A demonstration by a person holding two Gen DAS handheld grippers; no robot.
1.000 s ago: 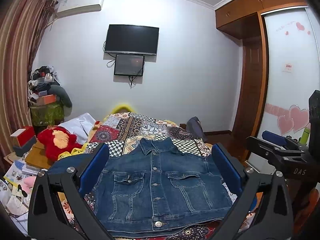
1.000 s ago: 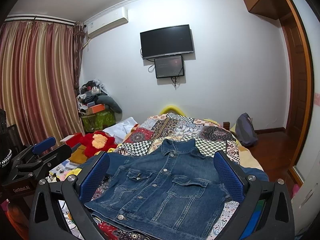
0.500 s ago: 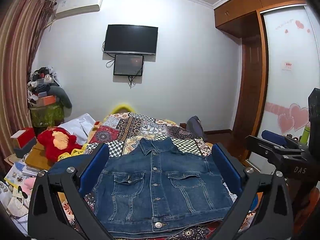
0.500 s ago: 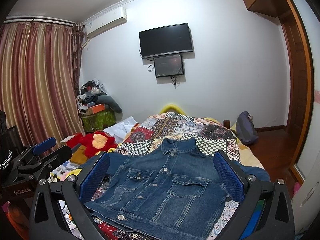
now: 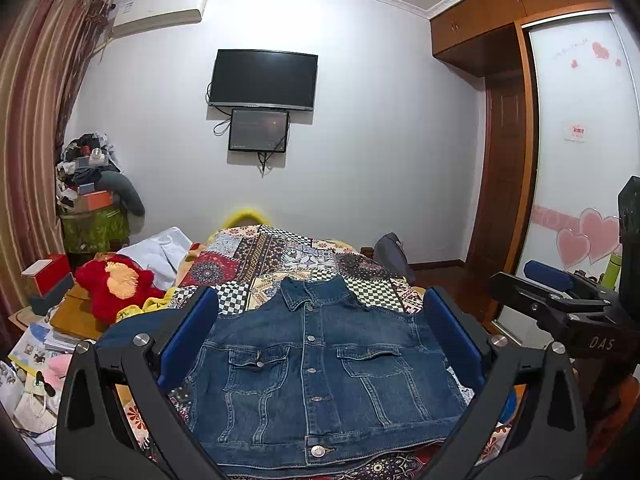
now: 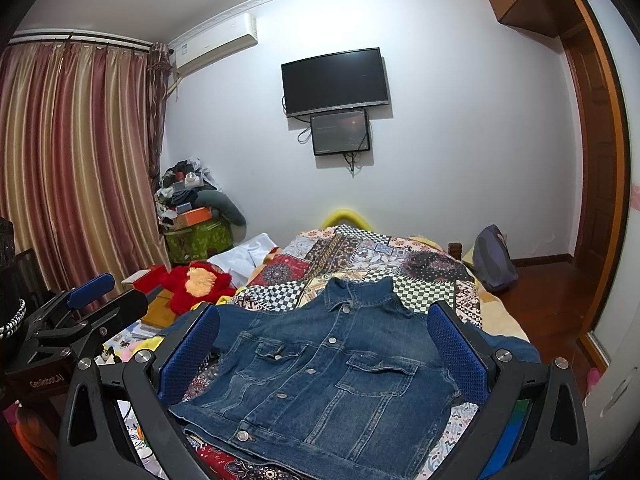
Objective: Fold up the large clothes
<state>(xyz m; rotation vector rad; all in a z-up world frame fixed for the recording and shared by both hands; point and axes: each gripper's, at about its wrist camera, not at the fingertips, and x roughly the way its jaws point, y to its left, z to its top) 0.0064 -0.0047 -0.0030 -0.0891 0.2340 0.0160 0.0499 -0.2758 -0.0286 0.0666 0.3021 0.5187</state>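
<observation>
Your left claw [image 5: 320, 336] stands wide open, its blue pads [image 5: 188, 336] spread apart and gripping nothing, held above the near end of the bed. Your right claw [image 6: 324, 344] is just as wide open and empty, and it also appears at the right edge of the left wrist view, beside the other one. Between the fingers of both lies the denim jacket [image 5: 320, 364], spread flat and face up on the patchwork bedspread [image 5: 296, 256], buttoned down the front, collar toward the far wall and hem toward you. Both chest pockets show; the sleeves run out to the sides and are partly hidden behind the claw fingers, so you cannot tell how they lie. To the left of the bed, a red plush toy [image 5: 116, 284] rests on a heap of papers and boxes, with a white cloth [image 6: 248, 256] just behind it. A dark backpack [image 6: 494, 260] sits on the wooden floor at the bed's far right corner. On the far wall hangs a black television [image 5: 264, 80] with a smaller screen [image 5: 259, 130] just beneath it.
</observation>
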